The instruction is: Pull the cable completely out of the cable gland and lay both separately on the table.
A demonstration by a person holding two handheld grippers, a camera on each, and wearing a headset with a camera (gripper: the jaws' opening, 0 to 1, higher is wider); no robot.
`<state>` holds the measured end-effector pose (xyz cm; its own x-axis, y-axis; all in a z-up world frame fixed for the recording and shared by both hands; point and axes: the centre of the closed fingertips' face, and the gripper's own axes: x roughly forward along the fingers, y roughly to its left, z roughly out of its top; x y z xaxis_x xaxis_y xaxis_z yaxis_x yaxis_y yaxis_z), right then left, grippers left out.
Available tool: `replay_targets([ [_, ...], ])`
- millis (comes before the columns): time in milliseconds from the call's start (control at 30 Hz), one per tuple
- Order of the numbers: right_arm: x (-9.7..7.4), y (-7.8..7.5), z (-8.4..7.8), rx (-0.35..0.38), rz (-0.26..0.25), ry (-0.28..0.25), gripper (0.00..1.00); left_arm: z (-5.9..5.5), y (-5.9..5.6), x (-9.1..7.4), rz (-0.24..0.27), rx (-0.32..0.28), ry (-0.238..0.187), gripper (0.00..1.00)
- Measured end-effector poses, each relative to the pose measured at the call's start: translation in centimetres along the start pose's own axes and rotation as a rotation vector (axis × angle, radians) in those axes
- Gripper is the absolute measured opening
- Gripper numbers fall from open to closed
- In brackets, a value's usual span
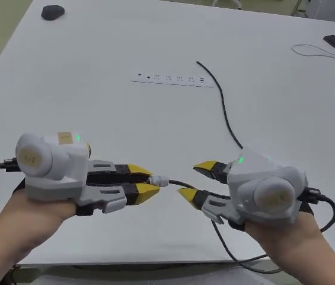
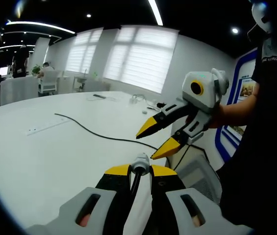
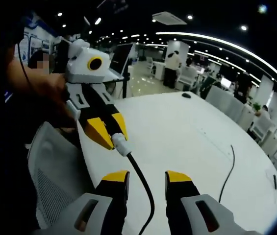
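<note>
The cable gland, a small pale fitting, is in the air just above the front edge of the counter. It is pinched at the yellow tips of the left hand-held gripper, whose jaws are pressed together on it. That hold looks meant to anchor the fitting so it cannot follow when the wire is drawn. The black cable leaves the gland toward the right, so it is not yet out. It passes between the jaws of the right hand-held gripper, which are spread to either side of it and not squeezing it. The right gripper view shows the line running up the gap between the two tips. This gripper faces the other nose to nose and is near the gland, probably so it can close on the wire close to the fitting, where a straight pull has little slack. Beyond it the cable lies loose across the counter, and its free end rests close to a white power strip. That trailing length seems free to slide along. Neither part has been laid down separately.
</note>
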<state>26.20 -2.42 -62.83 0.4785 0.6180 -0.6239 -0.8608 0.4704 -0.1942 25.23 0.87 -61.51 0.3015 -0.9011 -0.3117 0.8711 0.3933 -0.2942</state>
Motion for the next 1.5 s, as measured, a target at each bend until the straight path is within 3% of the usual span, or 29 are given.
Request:
replay_targets([
  [400, 1.7, 1.5, 0.6, -0.134, 0.028, 0.021, 0.12, -0.1, -0.2, 0.1, -0.005, -0.008, 0.000, 0.15],
  [667, 1.7, 1.4, 0.5, -0.146, 0.030, 0.022, 0.03, -0.2, -0.2, 0.2, -0.009, -0.007, 0.003, 0.15],
  [1167, 1.6, 0.8, 0.1, 0.050, 0.016, 0.000, 0.02, 0.0, -0.1, 0.5, -0.013, 0.006, -0.001, 0.15],
  [1500, 1.3, -0.5, -1.1, 0.250, -0.008, -0.011, 0.01, 0.8, 0.4, 0.1, 0.005, 0.021, -0.027, 0.15],
])
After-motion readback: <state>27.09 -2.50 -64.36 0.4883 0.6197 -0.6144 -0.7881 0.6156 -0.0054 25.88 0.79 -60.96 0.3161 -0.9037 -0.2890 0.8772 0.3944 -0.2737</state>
